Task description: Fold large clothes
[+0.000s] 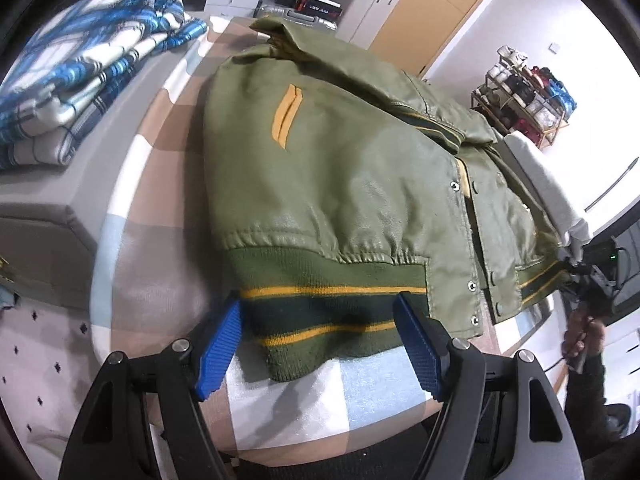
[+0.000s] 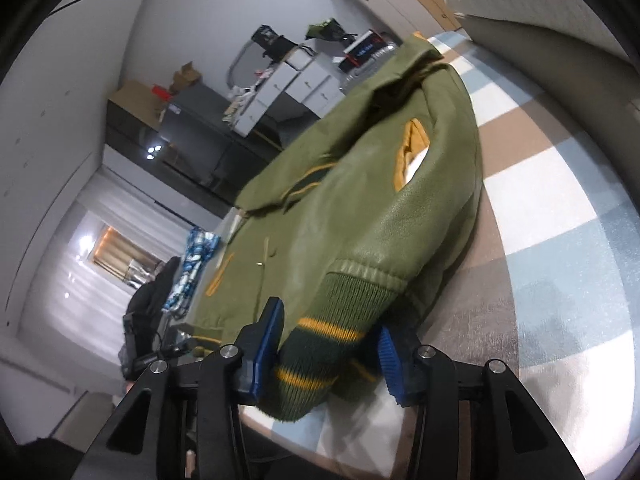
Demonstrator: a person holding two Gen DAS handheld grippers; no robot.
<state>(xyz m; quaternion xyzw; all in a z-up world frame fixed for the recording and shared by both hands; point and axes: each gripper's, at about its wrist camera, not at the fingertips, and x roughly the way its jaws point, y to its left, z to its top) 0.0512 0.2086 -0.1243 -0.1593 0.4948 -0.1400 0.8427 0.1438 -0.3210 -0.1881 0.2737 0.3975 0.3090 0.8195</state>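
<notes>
Both tongs are straddling, not yet pinching, the near striped knit hem [image 1: 332,320] of an olive-green leather bomber jacket [image 1: 340,168] lying unfolded on the checked bed [image 1: 132,264], left tongs [image 1: 320,344] wide, right tongs [image 2: 330,356] narrower.

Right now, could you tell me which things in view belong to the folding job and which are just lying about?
Part of the job:
- green jacket, its striped hem between the left gripper pads
- right gripper around the striped knit band
- checked cloth underneath the jacket

Just lying about:
- blue plaid pile
- white drawers
- cluttered rack
- grey cushion
</notes>
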